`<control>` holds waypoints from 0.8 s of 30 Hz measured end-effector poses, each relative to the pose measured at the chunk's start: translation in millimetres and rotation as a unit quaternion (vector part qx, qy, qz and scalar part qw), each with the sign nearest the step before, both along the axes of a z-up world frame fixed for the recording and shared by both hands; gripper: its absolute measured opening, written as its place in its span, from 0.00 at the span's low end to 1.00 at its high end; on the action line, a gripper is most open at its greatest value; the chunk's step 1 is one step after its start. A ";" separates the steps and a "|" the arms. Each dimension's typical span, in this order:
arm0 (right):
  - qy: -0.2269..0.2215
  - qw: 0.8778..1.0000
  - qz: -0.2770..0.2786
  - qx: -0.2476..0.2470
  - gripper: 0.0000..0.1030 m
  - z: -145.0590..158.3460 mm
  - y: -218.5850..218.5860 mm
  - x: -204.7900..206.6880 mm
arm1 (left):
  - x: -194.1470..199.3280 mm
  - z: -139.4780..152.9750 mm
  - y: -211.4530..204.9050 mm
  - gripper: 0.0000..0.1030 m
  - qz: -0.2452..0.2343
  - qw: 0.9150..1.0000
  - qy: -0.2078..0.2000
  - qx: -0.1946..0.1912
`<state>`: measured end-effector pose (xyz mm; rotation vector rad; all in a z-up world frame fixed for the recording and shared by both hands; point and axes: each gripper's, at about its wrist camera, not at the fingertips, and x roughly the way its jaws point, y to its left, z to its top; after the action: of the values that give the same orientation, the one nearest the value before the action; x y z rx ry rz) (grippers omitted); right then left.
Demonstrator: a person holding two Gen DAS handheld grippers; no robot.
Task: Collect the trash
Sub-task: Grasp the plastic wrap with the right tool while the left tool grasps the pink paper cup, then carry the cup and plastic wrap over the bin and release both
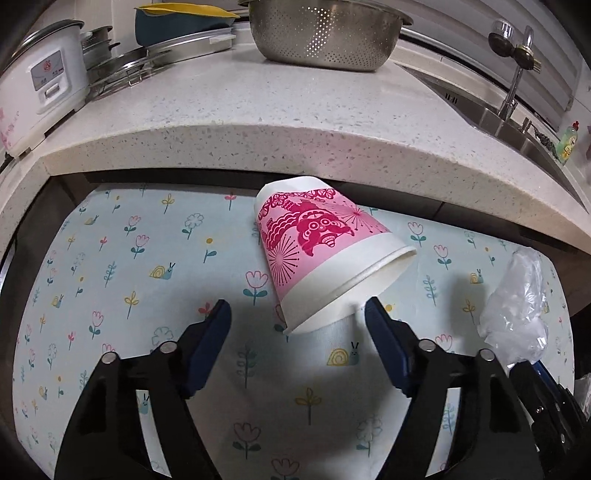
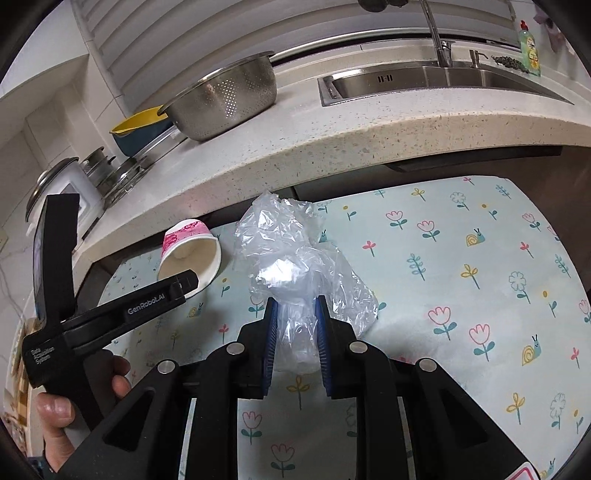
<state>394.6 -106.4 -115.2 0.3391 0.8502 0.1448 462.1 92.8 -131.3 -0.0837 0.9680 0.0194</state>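
A pink-and-white paper cup (image 1: pixel 317 251) lies on its side on the floral mat (image 1: pixel 129 258), its open mouth toward me. My left gripper (image 1: pixel 297 312) is open, its right finger beside the cup's rim, the left finger apart from it. The cup also shows in the right wrist view (image 2: pixel 190 251), partly behind the left gripper's body (image 2: pixel 110 317). My right gripper (image 2: pixel 293 306) is shut on a crumpled clear plastic bag (image 2: pixel 291 254), held over the mat (image 2: pixel 461 295). The bag also shows at the right edge of the left wrist view (image 1: pixel 517 306).
A speckled stone counter (image 1: pixel 258 110) overhangs the mat's far side. On it stand a steel colander (image 1: pixel 325 33), a white rice cooker (image 1: pixel 40 85), a dish rack with lids (image 1: pixel 118 66) and a blue-yellow basin (image 1: pixel 181 22). A sink (image 2: pixel 443 81) with tap and a green bottle (image 2: pixel 530 48) lie right.
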 end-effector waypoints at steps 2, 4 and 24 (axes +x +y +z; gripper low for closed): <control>-0.001 1.000 0.001 0.003 0.18 -1.2 -0.3 0.6 | 2.1 -3.2 0.3 0.37 0.003 1.000 0.003 -0.002; -0.003 1.000 0.001 0.005 0.18 -0.2 -1.1 0.2 | 0.9 -2.9 0.6 0.18 0.003 1.000 0.006 0.001; -0.037 0.998 -0.041 0.008 0.19 72.6 -47.0 -108.2 | -124.5 91.5 -70.1 0.08 -0.063 0.997 -0.044 -0.018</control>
<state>286.5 -153.4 -42.6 0.3808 0.7615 0.0861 337.6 22.6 -39.8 -0.0557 0.8832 -0.1165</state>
